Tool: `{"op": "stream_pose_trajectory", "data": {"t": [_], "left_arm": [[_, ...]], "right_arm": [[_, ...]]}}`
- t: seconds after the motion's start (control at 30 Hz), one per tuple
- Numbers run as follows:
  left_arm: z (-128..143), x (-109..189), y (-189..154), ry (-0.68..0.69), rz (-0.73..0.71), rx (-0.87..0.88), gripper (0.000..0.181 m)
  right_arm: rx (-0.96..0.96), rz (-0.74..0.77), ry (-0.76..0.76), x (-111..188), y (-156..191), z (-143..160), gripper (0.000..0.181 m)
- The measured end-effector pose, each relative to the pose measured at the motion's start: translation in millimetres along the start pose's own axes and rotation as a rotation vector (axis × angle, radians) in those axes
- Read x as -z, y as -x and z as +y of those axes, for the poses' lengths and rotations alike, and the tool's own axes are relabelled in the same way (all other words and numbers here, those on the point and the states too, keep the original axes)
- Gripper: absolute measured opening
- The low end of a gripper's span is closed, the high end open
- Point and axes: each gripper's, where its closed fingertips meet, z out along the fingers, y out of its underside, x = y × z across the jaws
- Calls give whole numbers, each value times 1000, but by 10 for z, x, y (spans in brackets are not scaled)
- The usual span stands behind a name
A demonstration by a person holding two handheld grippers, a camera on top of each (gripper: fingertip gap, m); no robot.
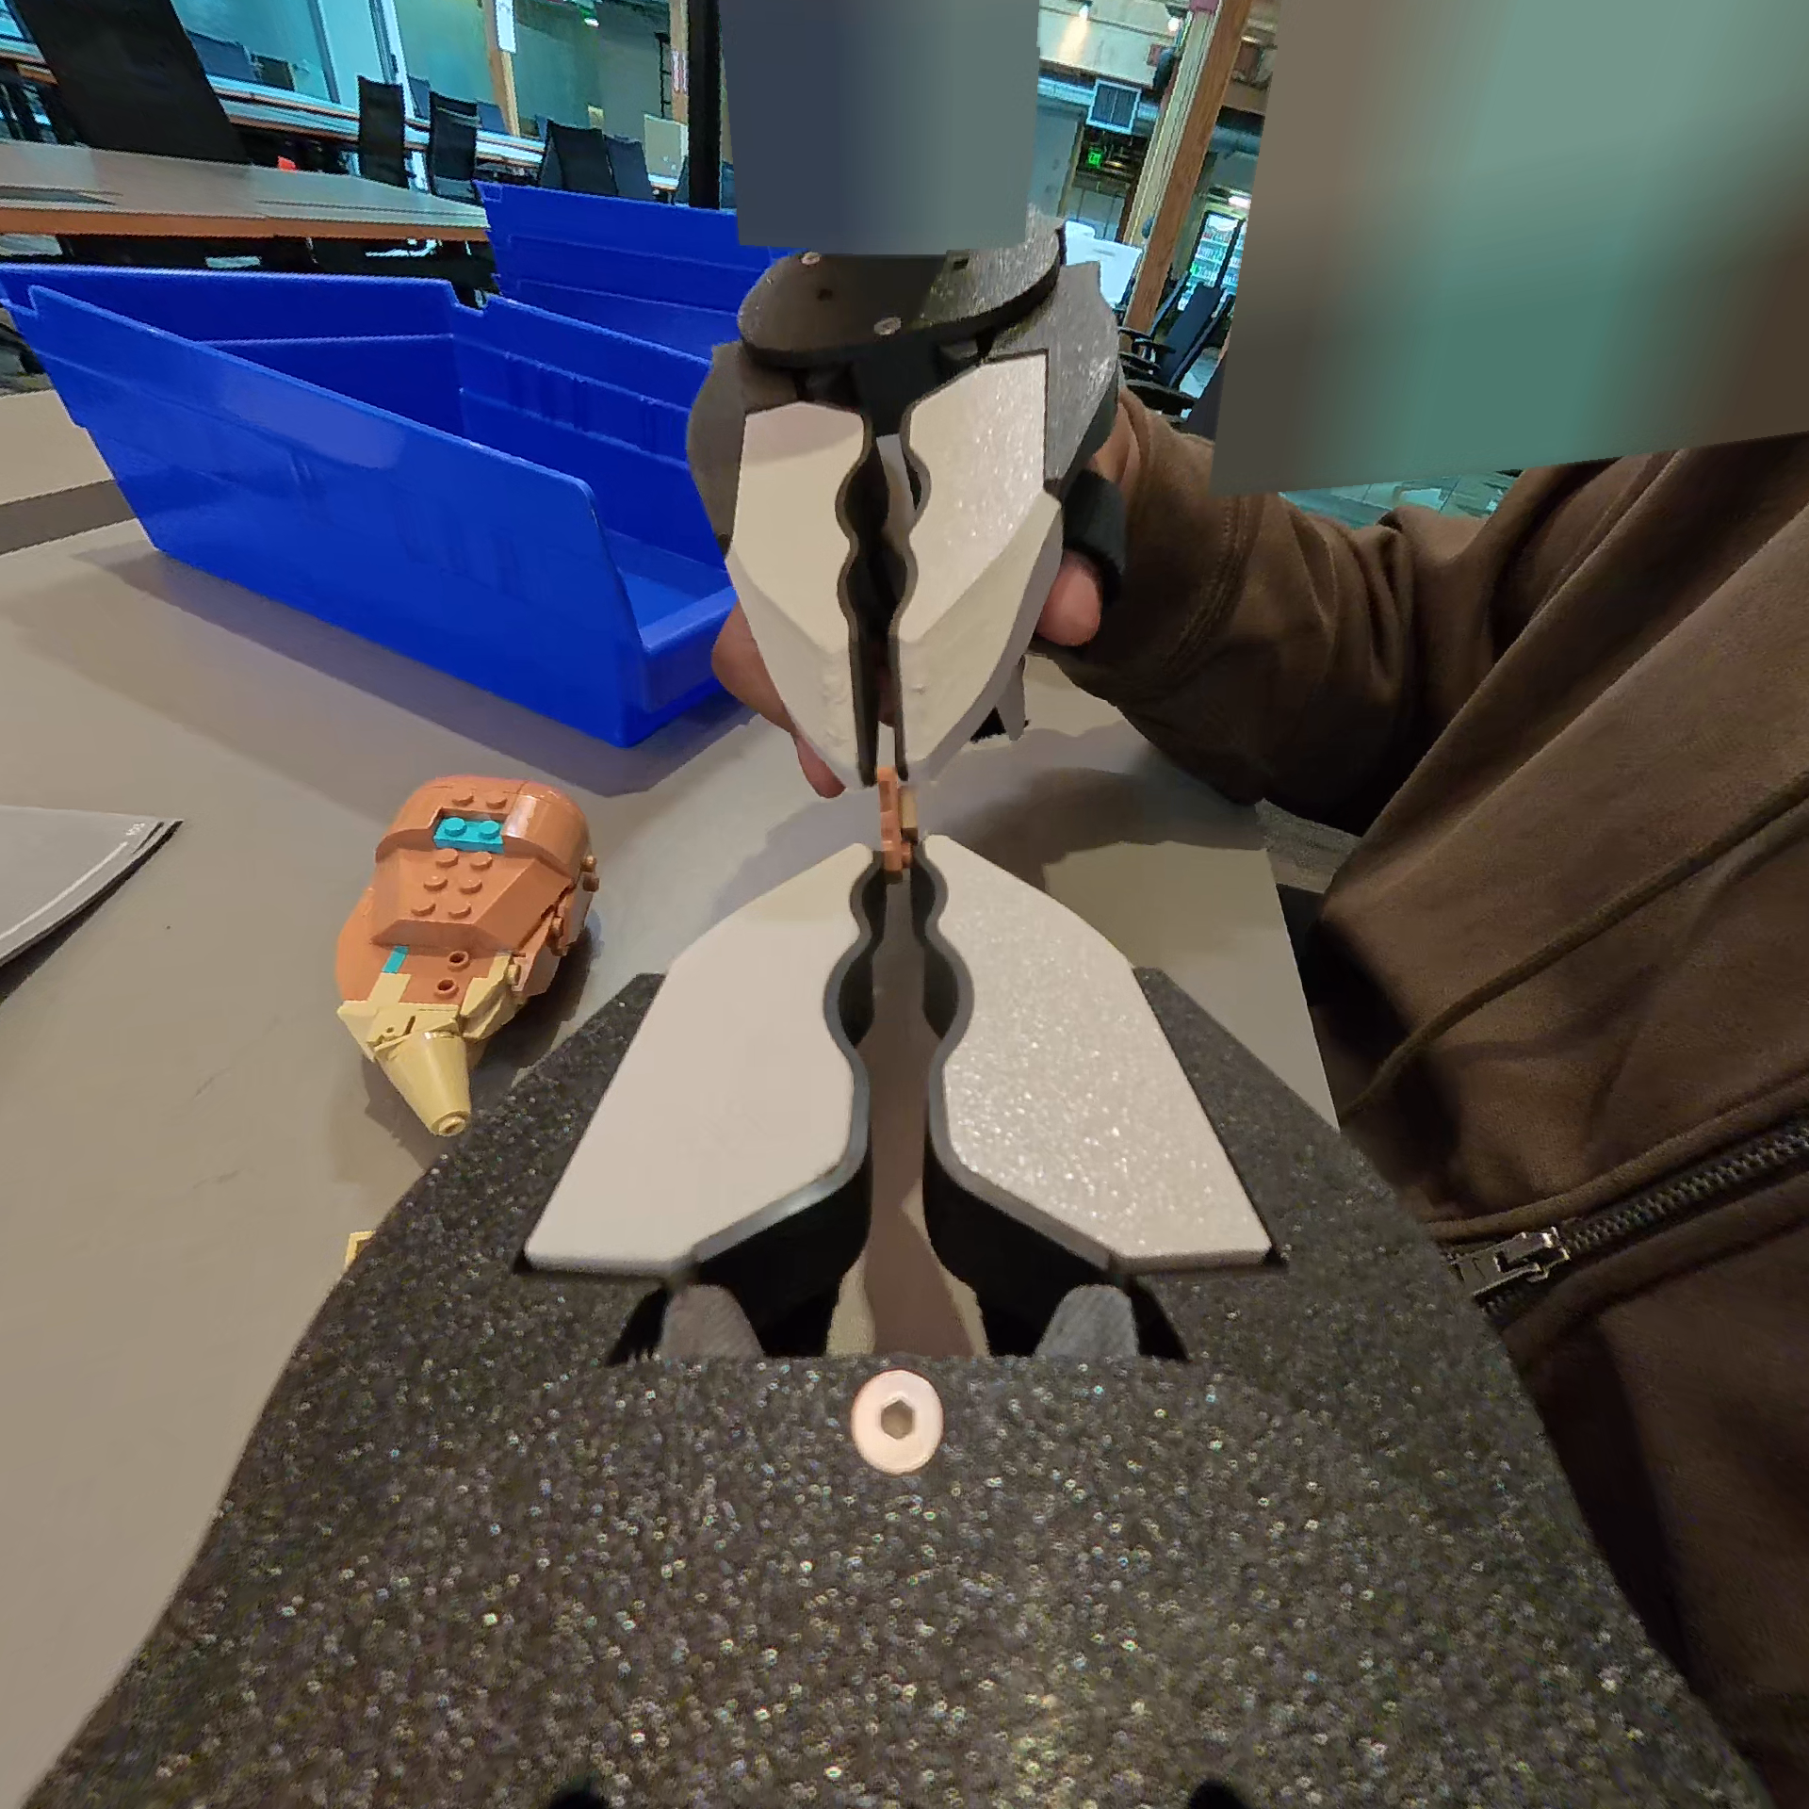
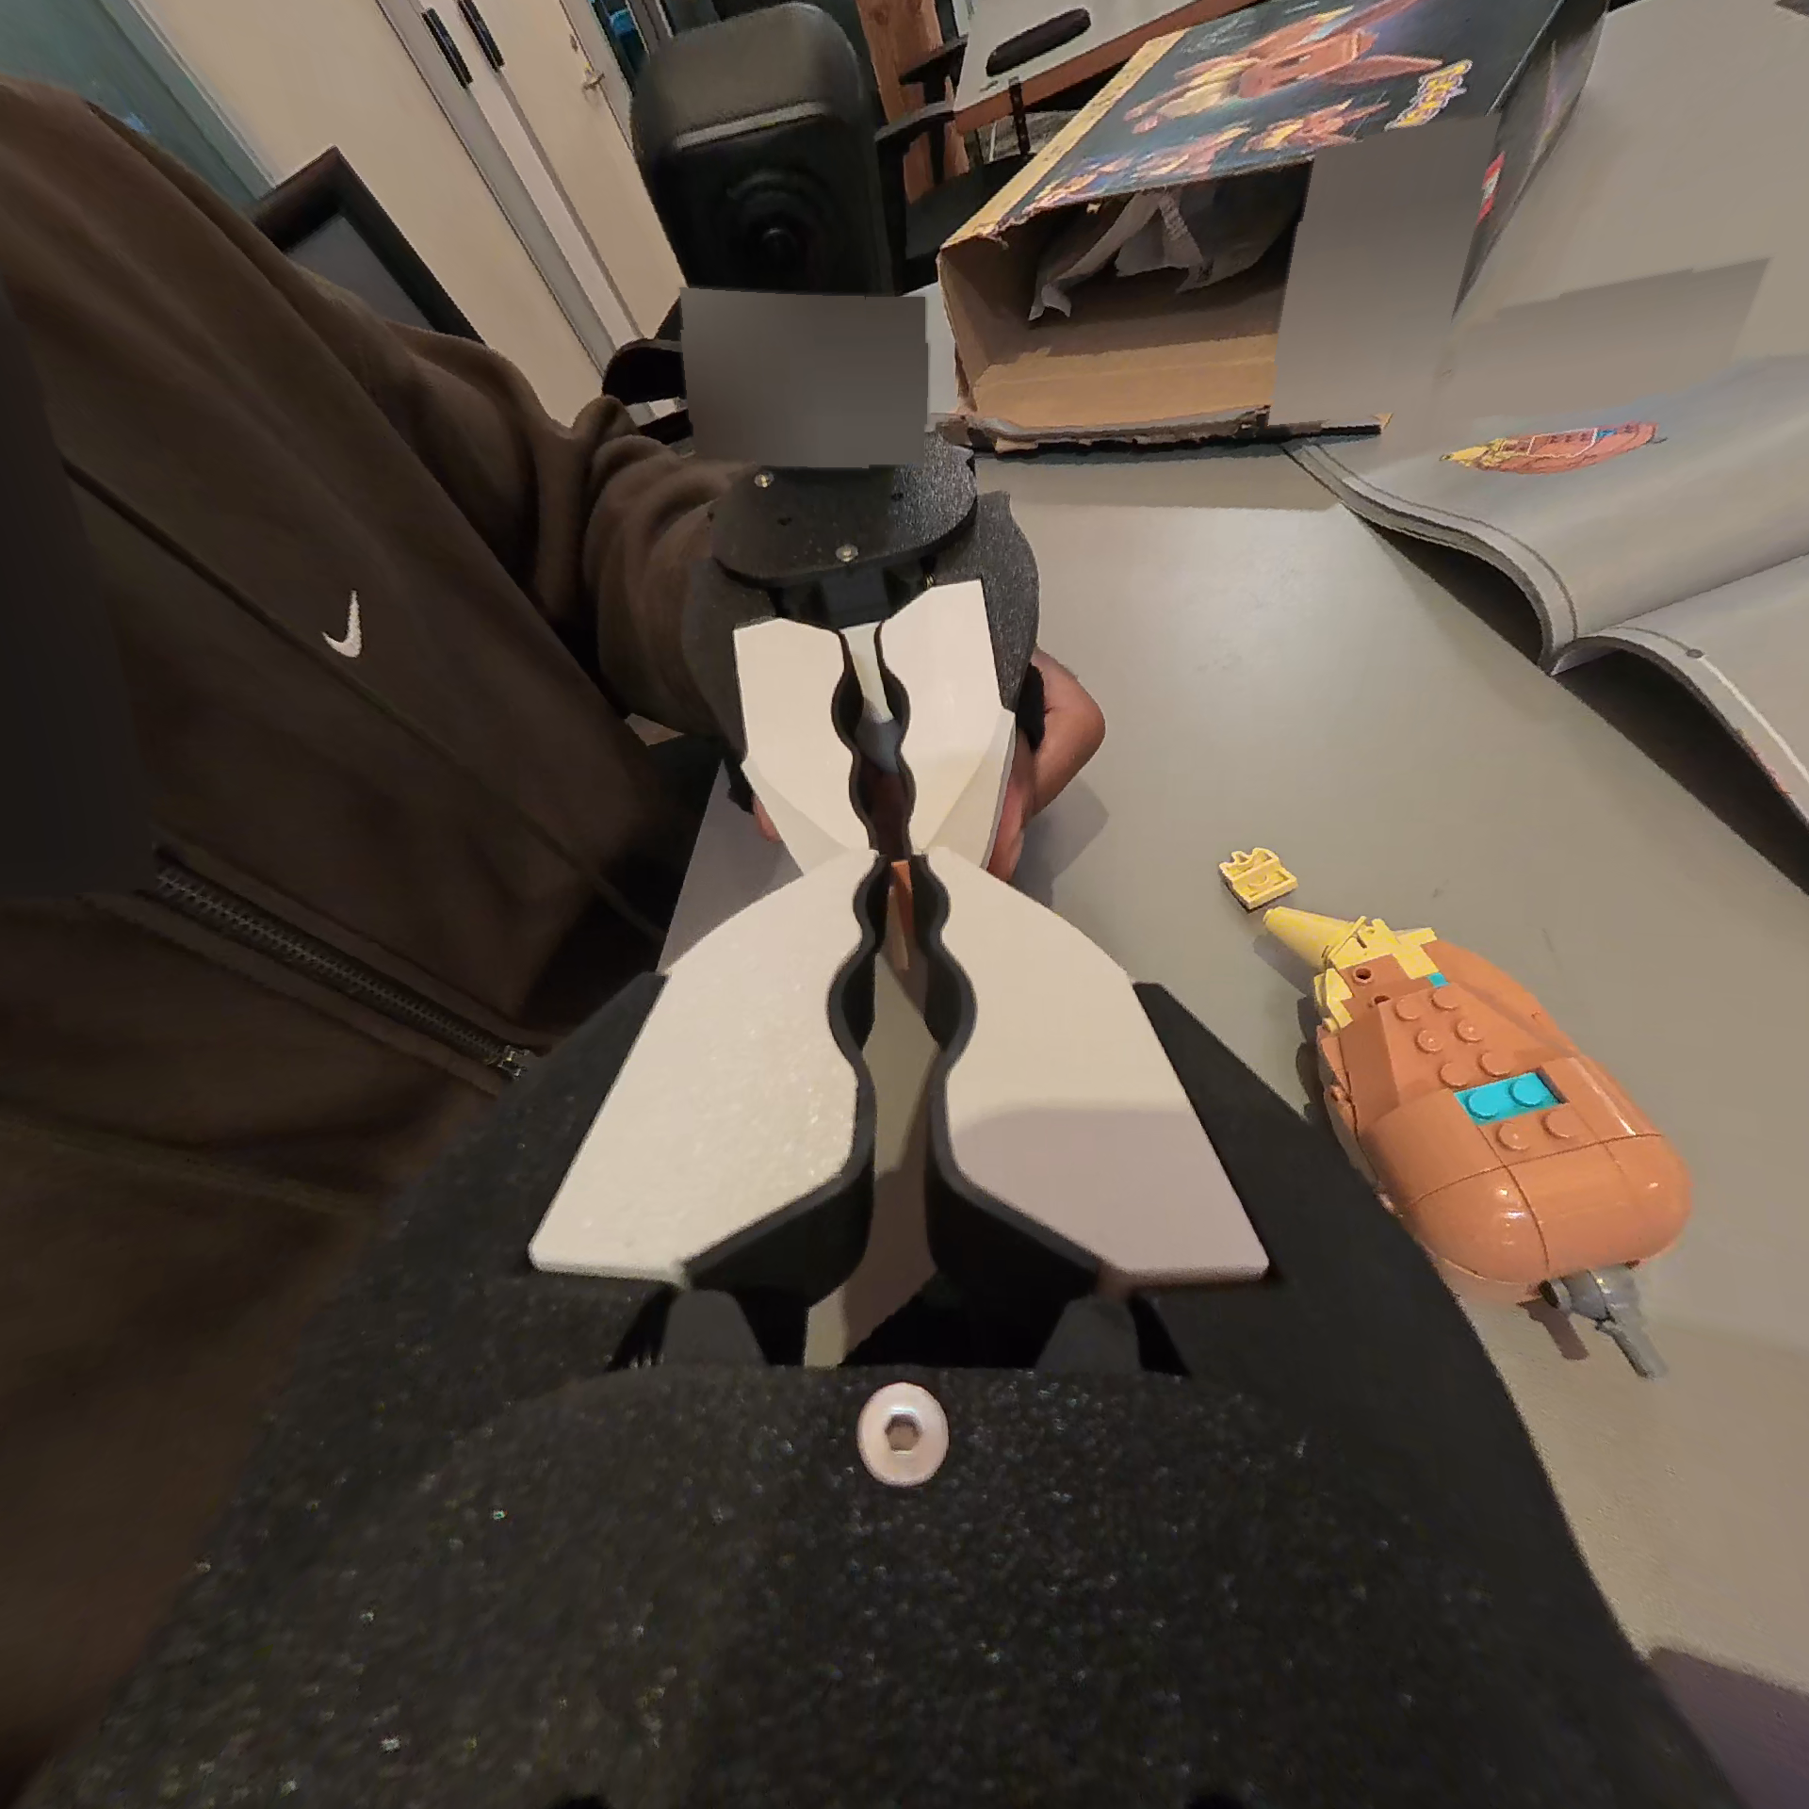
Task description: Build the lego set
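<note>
My left gripper (image 1: 893, 859) and my right gripper (image 2: 896, 866) meet tip to tip above the grey table's near edge. Both are shut on a small orange and tan lego piece (image 1: 896, 817) held between them; it shows inside the right fingers in the right wrist view (image 2: 903, 915). The right gripper (image 1: 886, 773) faces me in the left wrist view, and the left gripper (image 2: 886, 844) faces me in the right wrist view. A part-built orange and tan lego model (image 1: 460, 940) with a teal plate lies on the table (image 1: 196, 1126) beside them, also in the right wrist view (image 2: 1498, 1106).
Blue plastic bins (image 1: 392, 489) stand behind the model. A small yellow piece (image 2: 1258, 876) lies by the model's cone tip. An open cardboard set box (image 2: 1126, 294) and an open instruction booklet (image 2: 1615, 568) lie farther back. A person's brown sleeve (image 1: 1370, 636) is close. My two grippers' fingertips are within a few centimetres of each other.
</note>
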Motion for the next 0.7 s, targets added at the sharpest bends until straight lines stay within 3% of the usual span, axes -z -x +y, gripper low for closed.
{"op": "stream_pose_trajectory", "data": {"t": [0.4, 0.7], "left_arm": [[15, -5, -1, 12, 7, -1, 5], [130, -24, -34, 113, 52, -29, 3]], "right_arm": [[3, -8, 21, -17, -12, 43, 3], [-1, -23, 77, -17, 1, 109, 3]]}}
